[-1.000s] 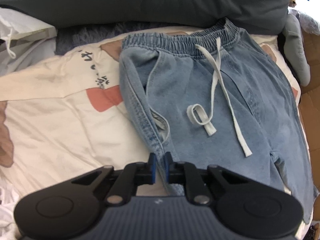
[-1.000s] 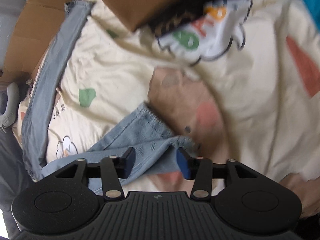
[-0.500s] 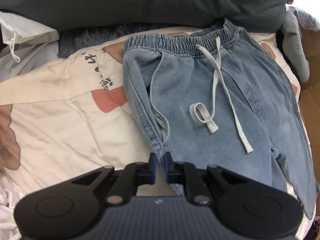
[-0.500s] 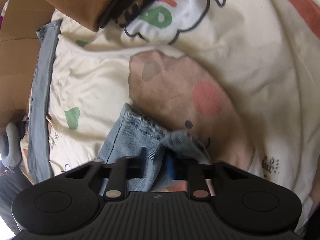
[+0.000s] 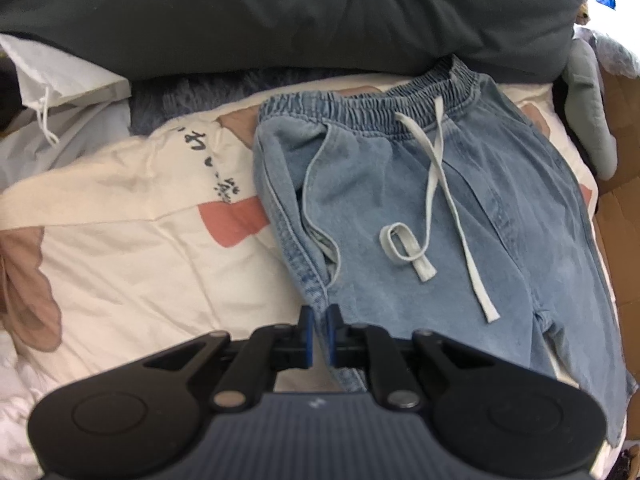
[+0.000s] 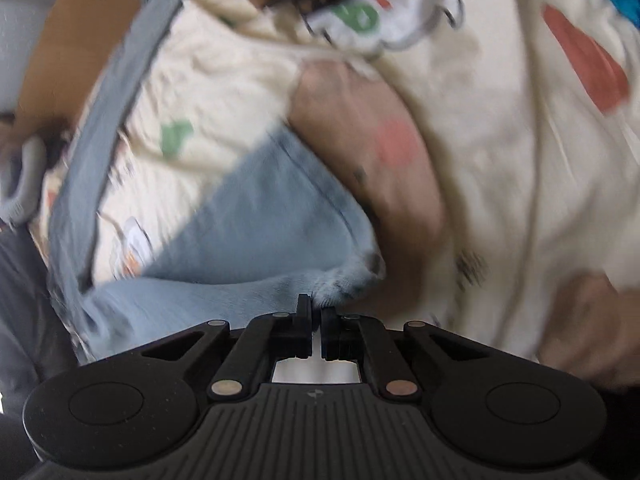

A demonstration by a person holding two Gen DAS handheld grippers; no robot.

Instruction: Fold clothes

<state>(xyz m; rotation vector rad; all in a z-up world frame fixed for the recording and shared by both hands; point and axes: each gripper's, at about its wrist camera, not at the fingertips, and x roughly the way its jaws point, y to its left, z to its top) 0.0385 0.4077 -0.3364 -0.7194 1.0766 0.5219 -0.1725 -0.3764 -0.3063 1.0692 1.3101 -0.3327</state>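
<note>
Right ahead of the left hand-held gripper [image 5: 319,334], clamped on their side seam, the jeans [image 5: 420,216] lie flat on the cream bedsheet [image 5: 132,264], while the right hand-held gripper [image 6: 316,322] pinches a leg hem.

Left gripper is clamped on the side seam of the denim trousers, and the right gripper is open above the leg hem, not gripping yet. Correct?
Not quite. The right gripper is shut on the leg hem, as the right wrist view shows. The left gripper is indeed clamped on the side seam of the denim trousers.
</note>
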